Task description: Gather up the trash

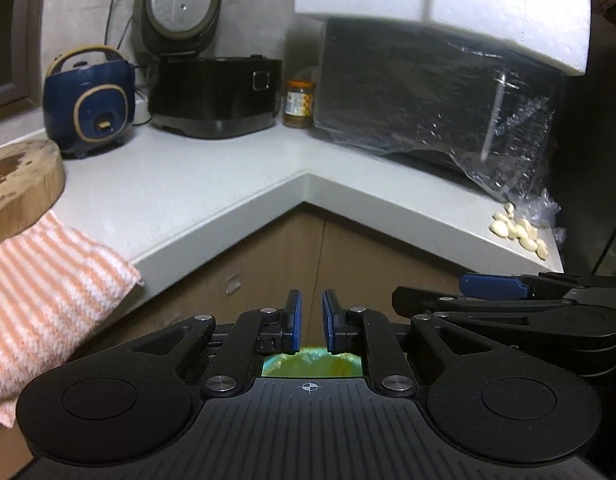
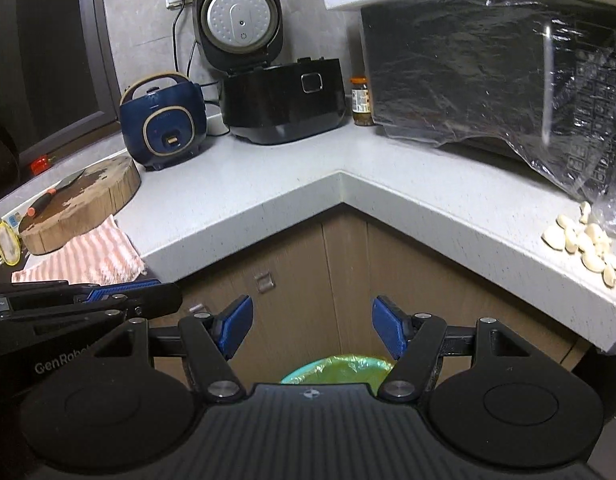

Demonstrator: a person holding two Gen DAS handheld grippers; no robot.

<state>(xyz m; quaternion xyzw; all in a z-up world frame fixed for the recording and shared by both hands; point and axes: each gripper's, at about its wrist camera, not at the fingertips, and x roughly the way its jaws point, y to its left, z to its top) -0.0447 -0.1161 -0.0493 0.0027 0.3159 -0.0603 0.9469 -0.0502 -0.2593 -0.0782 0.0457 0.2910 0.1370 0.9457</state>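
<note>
A bin with a green liner [image 2: 339, 369] stands on the floor below the corner of the white counter [image 2: 268, 184]; it also shows in the left wrist view [image 1: 311, 365] between the fingers. My left gripper [image 1: 311, 322] hangs over the bin, its blue pads a narrow gap apart with nothing between them. My right gripper [image 2: 311, 330] is open wide and empty above the bin. Each gripper shows at the edge of the other's view. Peeled garlic cloves [image 2: 583, 242] and crumpled clear plastic [image 2: 611, 216] lie on the counter at the right.
On the counter: a blue rice cooker [image 2: 164, 120], a black cooker with lid up [image 2: 280, 96], a jar [image 2: 361, 100], a plastic-wrapped black appliance [image 2: 487, 72], a wooden chopping block with a knife [image 2: 80, 204], a striped cloth [image 2: 88, 256]. Brown cabinet doors [image 2: 300, 280] are below.
</note>
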